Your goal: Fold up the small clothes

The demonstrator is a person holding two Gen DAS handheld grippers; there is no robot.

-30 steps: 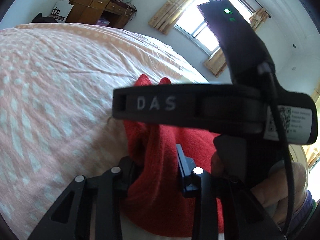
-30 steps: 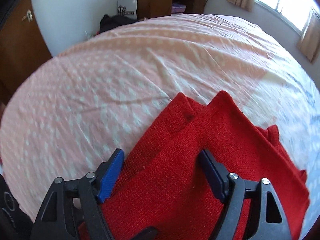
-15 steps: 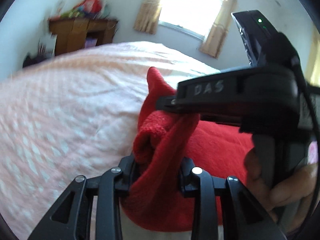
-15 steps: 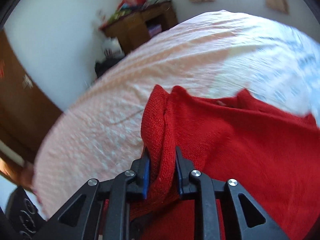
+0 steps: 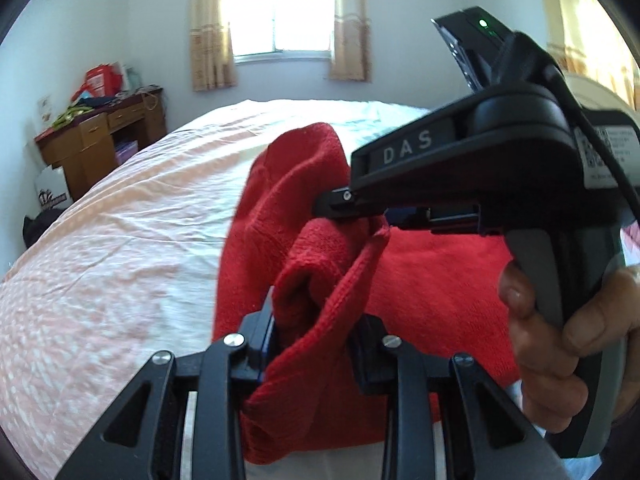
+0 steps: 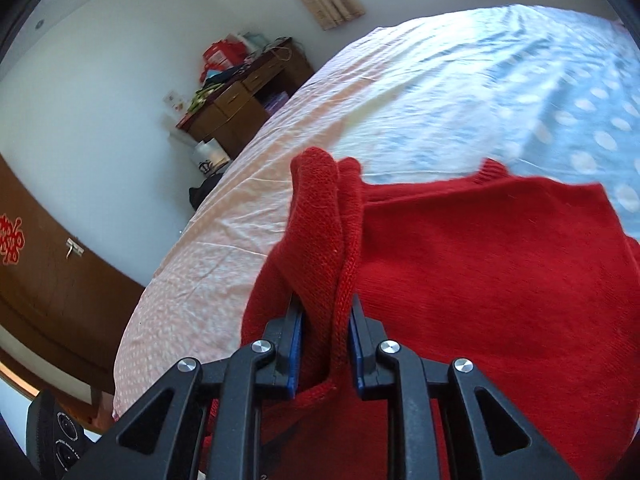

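Above the pink bedspread (image 5: 120, 240), left gripper (image 5: 316, 340) and right gripper (image 6: 324, 344) each clamp the red knit garment (image 6: 480, 260), whose bunched layers could slip unevenly, skewing the fold.

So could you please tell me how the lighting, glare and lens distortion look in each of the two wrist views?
Left wrist view: the backlit window is blown out white, and the fisheye bends the pink dotted bedsheet into a dome. Right wrist view: the sheet washes out to pale blue at the sunlit far side, while the red knitted garment stays sharp and evenly lit.
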